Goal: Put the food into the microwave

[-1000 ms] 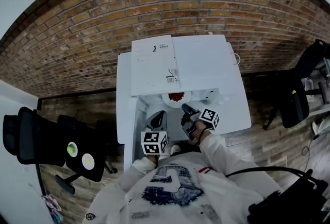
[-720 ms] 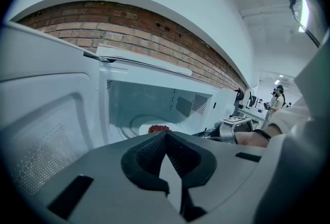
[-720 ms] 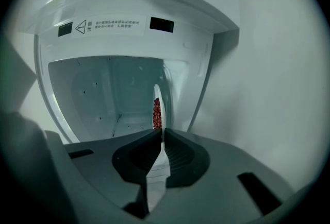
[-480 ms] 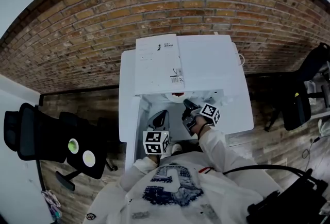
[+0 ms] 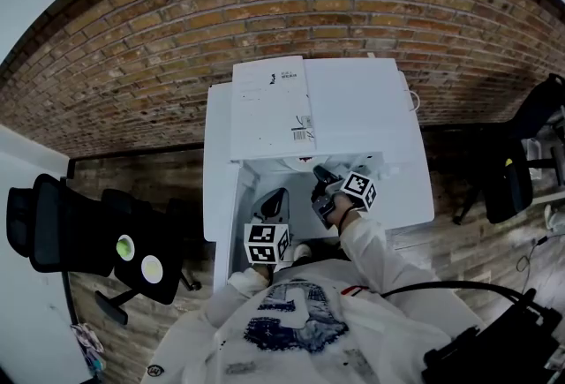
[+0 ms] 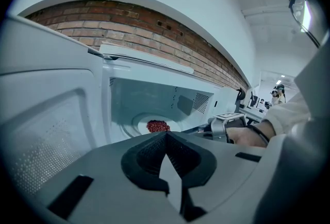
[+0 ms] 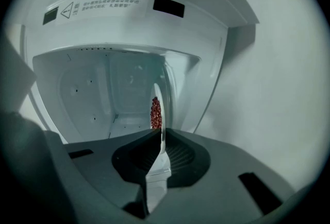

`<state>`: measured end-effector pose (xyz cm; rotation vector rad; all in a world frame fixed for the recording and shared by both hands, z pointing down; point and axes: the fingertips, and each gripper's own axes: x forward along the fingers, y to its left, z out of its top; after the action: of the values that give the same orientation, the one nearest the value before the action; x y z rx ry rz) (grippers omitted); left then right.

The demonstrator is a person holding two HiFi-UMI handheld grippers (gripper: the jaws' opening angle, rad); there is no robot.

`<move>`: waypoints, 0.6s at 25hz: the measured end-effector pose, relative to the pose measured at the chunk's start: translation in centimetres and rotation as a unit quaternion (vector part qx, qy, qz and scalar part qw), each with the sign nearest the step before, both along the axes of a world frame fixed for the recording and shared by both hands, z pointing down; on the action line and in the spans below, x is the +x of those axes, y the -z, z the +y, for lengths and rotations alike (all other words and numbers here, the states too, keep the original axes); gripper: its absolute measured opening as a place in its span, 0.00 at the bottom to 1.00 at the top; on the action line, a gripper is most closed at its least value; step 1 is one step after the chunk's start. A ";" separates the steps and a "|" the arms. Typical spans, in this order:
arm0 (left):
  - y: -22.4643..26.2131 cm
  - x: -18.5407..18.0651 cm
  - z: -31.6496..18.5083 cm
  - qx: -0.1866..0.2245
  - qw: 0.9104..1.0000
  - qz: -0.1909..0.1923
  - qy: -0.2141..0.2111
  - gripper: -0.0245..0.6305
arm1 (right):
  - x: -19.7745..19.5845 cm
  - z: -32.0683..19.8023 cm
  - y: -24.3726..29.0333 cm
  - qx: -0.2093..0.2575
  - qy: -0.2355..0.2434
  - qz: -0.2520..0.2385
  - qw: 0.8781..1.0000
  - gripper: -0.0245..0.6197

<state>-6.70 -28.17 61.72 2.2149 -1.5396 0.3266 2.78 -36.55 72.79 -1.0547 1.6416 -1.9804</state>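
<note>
— Holding anything, right gripper?
— Yes. It's clamped on the rim of the plate, which sits edge-on between the jaws. Red food is on the plate, inside the microwave cavity.
— Left gripper?
— Jaws pressed together, nothing between them. It's in front of the opening, next to the open door.

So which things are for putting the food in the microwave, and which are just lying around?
For the job:
microwave
open door
plate of red food
right hand-held gripper, shut on the plate

Just lying about:
left hand-held gripper, shut and empty
black chair at left
black chair at right
black cable
</note>
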 end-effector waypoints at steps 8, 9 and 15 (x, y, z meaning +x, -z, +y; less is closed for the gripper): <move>0.1 0.5 0.5 0.003 1.000 -0.003 -0.002 0.05 | 1.5 1.3 1.0 0.018 0.017 0.014 1.000 0.09; 0.2 0.5 0.5 0.004 1.000 -0.003 -0.003 0.05 | 1.8 1.6 1.2 0.020 0.018 0.016 1.000 0.09; 0.9 1.2 0.5 0.010 1.000 -0.005 -0.011 0.05 | 3.0 3.5 3.5 0.053 0.041 0.053 0.996 0.09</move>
<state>-5.54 -27.64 60.83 2.2498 -1.5312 0.3317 5.79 -33.01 69.33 -1.0844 1.8524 -1.8923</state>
